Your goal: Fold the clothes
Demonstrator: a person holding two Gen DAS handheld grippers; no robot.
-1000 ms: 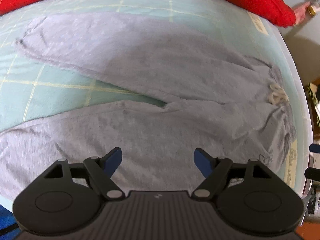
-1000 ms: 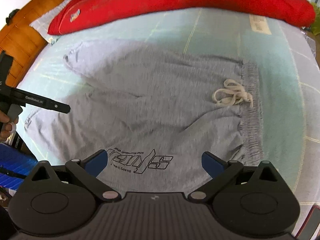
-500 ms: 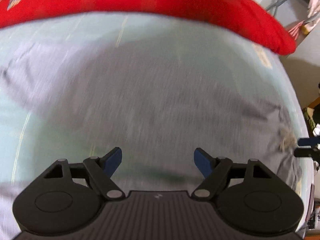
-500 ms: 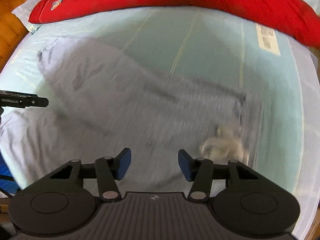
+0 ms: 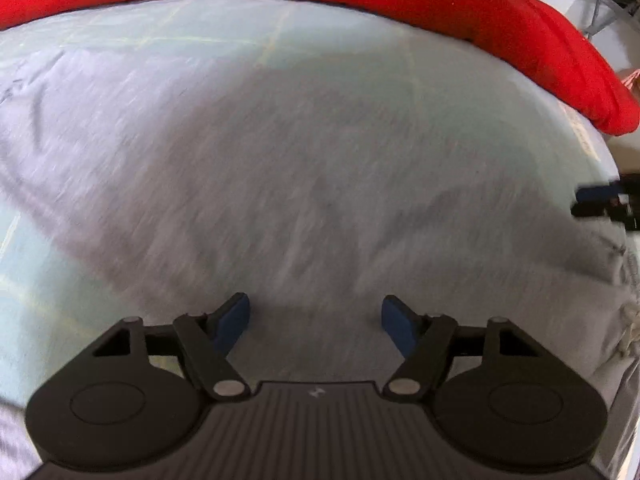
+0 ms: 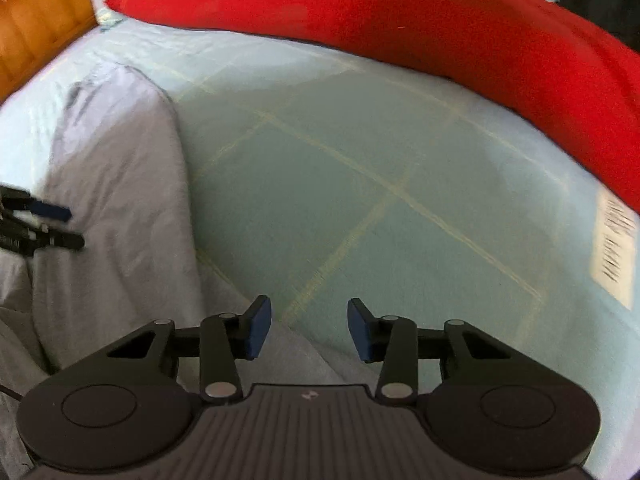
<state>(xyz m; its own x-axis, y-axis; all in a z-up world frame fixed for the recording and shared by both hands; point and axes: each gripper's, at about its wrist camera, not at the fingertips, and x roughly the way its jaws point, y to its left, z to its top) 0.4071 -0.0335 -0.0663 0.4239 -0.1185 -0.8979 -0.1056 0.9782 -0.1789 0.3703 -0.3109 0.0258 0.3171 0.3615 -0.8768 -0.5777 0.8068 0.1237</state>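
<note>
- The left wrist view is filling with the grey sweatpants (image 5: 304, 184), blurred and spread across the middle of the frame over the pale green sheet (image 5: 248, 28); their white drawstring (image 5: 629, 332) is showing only here, at the right edge.
- The right wrist view is giving mostly bare sheet, a printed label (image 6: 614, 248) at the right edge, and a wooden headboard (image 6: 36, 12) in the upper left; the sweatpants are lying down the left side.
- A red pillow (image 6: 420, 12) is arching along the top of both views.
- The left gripper (image 5: 315, 320) is tilting steeply down over the grey cloth, jaws apart and just closing a little, nothing pinched.
- The right gripper (image 6: 308, 330) is pointing down at the garment's edge, jaws narrower and just closing, with nothing between the pads.
</note>
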